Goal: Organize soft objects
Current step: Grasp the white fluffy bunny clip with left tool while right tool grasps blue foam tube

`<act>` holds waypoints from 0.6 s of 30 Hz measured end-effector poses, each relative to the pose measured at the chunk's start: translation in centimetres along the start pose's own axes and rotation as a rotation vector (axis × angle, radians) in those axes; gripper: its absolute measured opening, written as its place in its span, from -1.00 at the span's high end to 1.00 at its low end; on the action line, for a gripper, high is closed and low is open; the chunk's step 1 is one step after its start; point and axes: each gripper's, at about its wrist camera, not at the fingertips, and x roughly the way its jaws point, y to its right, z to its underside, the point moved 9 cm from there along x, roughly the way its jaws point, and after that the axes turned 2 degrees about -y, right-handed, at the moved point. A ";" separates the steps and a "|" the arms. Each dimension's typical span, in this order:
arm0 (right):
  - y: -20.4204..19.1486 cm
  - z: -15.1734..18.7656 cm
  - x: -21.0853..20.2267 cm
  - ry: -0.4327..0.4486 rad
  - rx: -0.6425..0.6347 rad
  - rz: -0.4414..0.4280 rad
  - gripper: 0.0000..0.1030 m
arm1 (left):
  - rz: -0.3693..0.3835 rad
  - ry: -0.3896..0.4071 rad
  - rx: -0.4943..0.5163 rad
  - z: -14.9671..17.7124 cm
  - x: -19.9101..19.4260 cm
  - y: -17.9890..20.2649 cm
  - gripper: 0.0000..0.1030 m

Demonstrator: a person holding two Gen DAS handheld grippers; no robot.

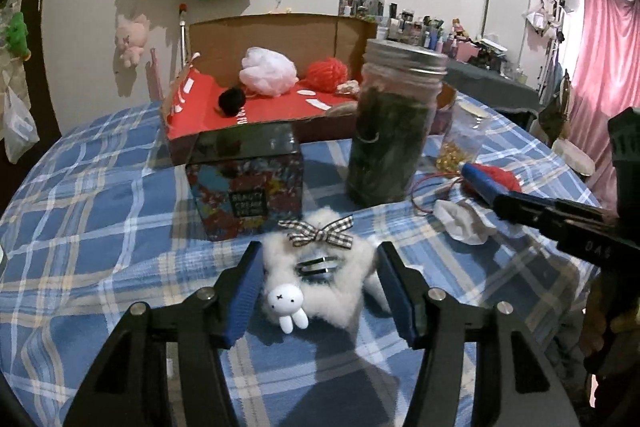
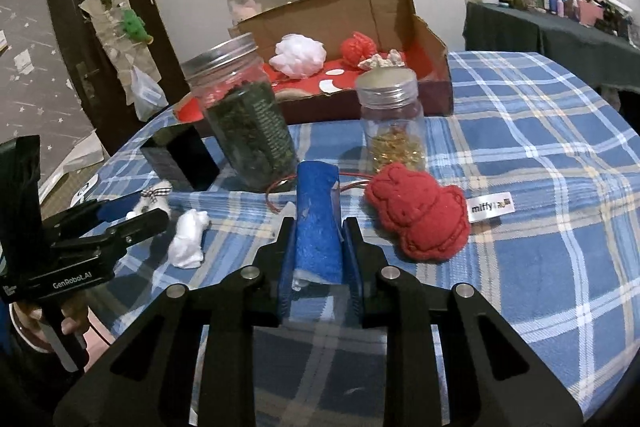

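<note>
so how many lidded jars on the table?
2. The tall jar of dark green stuff stands beside the black box; the smaller jar with gold bits stands right of it, before the cardboard box. None seem hidden.

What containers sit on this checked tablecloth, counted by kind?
Jars: 2, the green-filled jar and the gold-filled jar
Tins: 1, the patterned tin
Boxes: 1, the cardboard box
Total: 4
</note>
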 end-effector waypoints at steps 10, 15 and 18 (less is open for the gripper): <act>-0.2 0.2 -0.1 -0.007 -0.005 -0.014 0.57 | 0.015 0.001 0.007 -0.3 0.0 0.6 -0.16; -0.4 0.1 -0.2 -0.005 -0.009 -0.018 0.57 | 0.026 0.003 0.003 -0.4 -0.1 0.8 -0.16; -0.5 0.0 -0.4 -0.001 -0.012 -0.016 0.57 | 0.030 0.009 0.008 -0.7 -0.2 1.0 -0.16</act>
